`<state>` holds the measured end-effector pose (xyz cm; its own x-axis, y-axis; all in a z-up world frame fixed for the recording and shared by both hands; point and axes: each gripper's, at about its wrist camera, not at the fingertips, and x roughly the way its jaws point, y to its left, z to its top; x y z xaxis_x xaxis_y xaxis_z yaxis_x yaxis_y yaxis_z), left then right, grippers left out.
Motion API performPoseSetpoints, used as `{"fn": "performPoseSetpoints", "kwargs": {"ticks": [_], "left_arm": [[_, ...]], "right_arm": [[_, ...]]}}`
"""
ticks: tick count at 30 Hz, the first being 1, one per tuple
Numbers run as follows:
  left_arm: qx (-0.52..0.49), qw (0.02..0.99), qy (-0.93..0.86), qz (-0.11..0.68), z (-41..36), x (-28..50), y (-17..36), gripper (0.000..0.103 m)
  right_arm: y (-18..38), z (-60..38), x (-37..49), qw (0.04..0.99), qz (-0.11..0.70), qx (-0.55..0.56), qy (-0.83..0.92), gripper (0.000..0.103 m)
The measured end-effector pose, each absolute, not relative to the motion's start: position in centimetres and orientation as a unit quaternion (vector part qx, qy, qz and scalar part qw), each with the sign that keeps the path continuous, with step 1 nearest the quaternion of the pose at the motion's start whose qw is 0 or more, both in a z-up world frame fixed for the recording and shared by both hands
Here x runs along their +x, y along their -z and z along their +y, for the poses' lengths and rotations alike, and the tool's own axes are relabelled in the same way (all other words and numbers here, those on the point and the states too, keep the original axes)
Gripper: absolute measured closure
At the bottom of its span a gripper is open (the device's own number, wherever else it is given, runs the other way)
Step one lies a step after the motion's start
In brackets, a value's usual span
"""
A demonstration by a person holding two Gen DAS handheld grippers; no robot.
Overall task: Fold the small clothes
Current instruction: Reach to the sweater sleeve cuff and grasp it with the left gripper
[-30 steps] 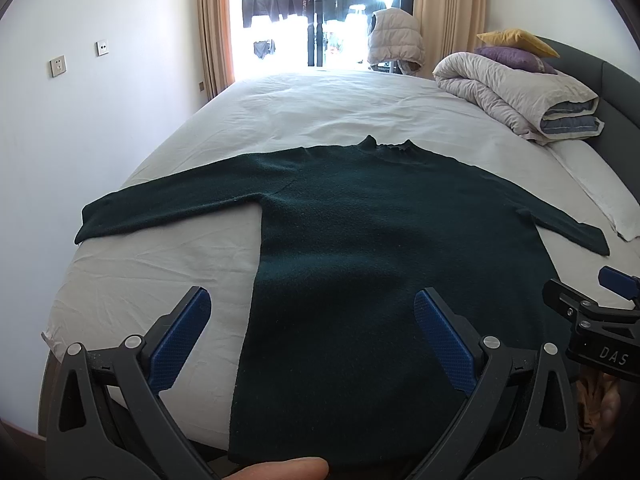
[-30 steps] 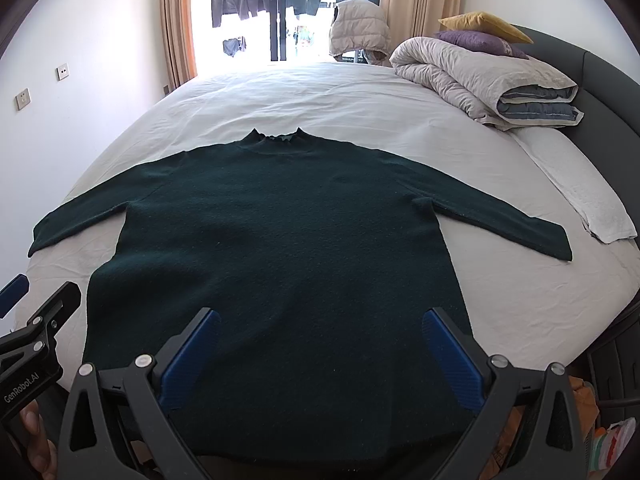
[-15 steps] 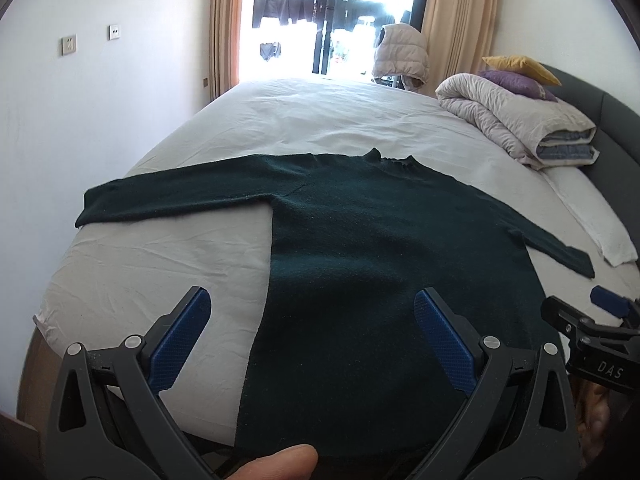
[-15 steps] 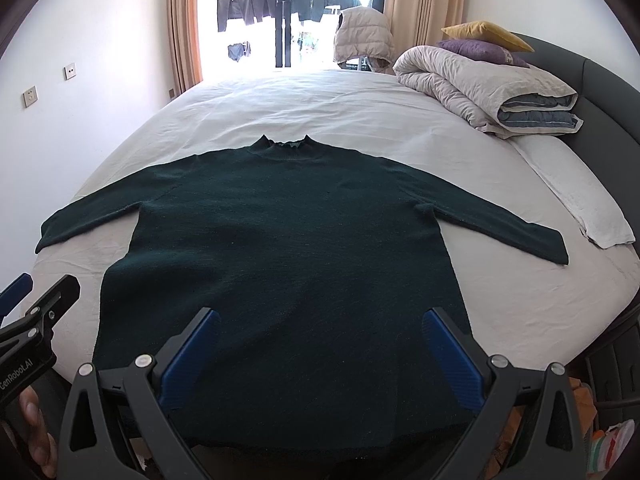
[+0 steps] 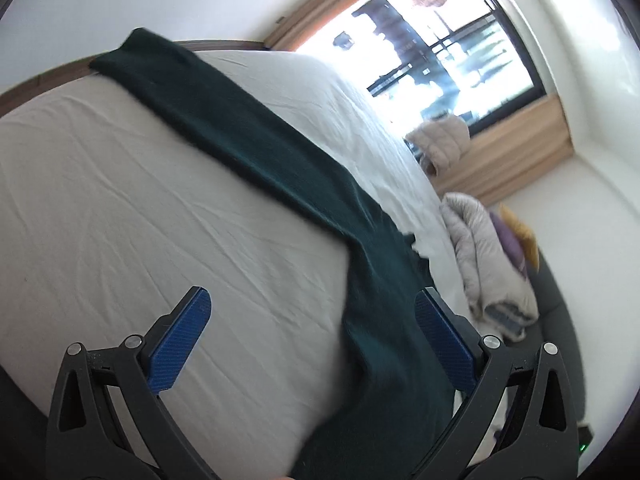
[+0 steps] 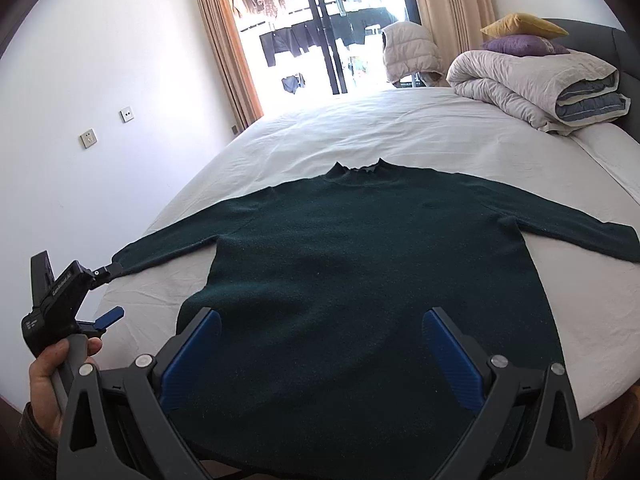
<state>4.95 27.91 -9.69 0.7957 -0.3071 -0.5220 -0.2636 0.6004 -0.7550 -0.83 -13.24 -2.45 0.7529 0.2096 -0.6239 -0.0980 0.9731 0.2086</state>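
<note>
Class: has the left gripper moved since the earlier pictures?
Yes. The left gripper has swung out leftward toward the sweater sleeve, beside the bed edge.

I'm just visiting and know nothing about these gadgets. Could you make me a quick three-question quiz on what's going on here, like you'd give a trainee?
1. True or false: the dark green sweater is already folded in half on the bed.
2. Multiple choice: the left gripper points toward A) the sweater's collar, B) its left sleeve, C) the rolled duvet.
3. Fill in: both grippers' jaws stand ____, holding nothing.

Key
1. False: it lies spread flat, sleeves out to both sides.
2. B: the left wrist view looks along that sleeve, with bare sheet between the fingers.
3. Open: the right gripper hangs over the hem.
</note>
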Motion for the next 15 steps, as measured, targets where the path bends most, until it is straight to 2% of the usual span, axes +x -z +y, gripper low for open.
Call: {"fn": "performPoseSetpoints", "kwargs": {"ticks": [4, 9, 15], "left_arm": [[-0.522, 0.805, 0.0, 0.283, 34.2, 7.1, 12.3, 0.0], [-0.552, 0.794, -0.018, 0.255, 39.2, 9.9, 13.2, 0.0], [-0.576, 0.782, -0.028, 0.237, 41.7, 12.5, 14.4, 0.0]], "right_arm": [[3.0, -13.8, 0.6, 0.928, 0.342, 0.115, -0.092, 0.001], [3.3, -13.1, 2.3, 0.924, 0.345, 0.123, -0.111, 0.019], [4.1, -11.4, 4.0, 0.916, 0.359, 0.129, -0.128, 0.021]]}}
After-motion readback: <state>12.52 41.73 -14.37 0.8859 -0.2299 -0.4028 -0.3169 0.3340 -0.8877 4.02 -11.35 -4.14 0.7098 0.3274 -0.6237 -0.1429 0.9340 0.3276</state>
